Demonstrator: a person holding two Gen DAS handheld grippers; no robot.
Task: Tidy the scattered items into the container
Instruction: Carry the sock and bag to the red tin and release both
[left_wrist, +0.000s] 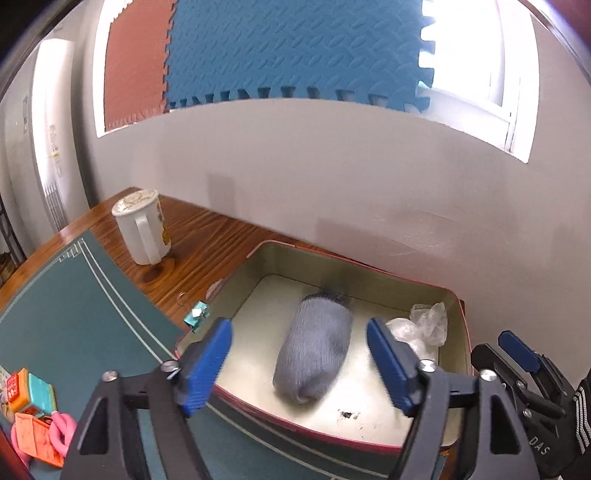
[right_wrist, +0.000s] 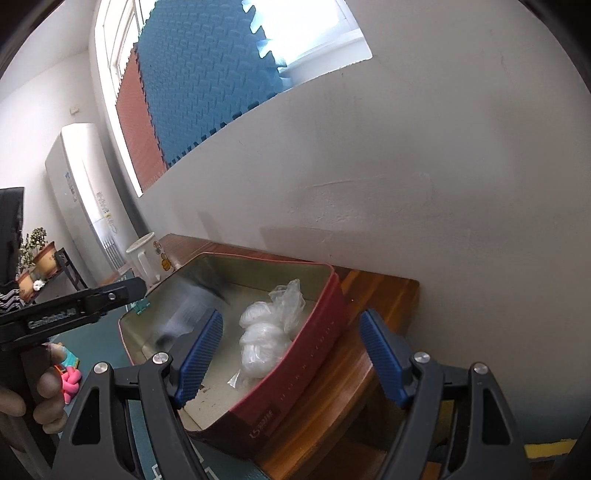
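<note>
Grey roll in tin, below parted jaws

Both grippers are showing black triangular-cutout arms, silver round screws at the joints and ribbed blue pads: the left gripper and the right gripper. At the left of the right wrist view, white lettering is running along the left one's black body. At lower right of the left wrist view, a black glove is showing white stripes and letters.
</note>
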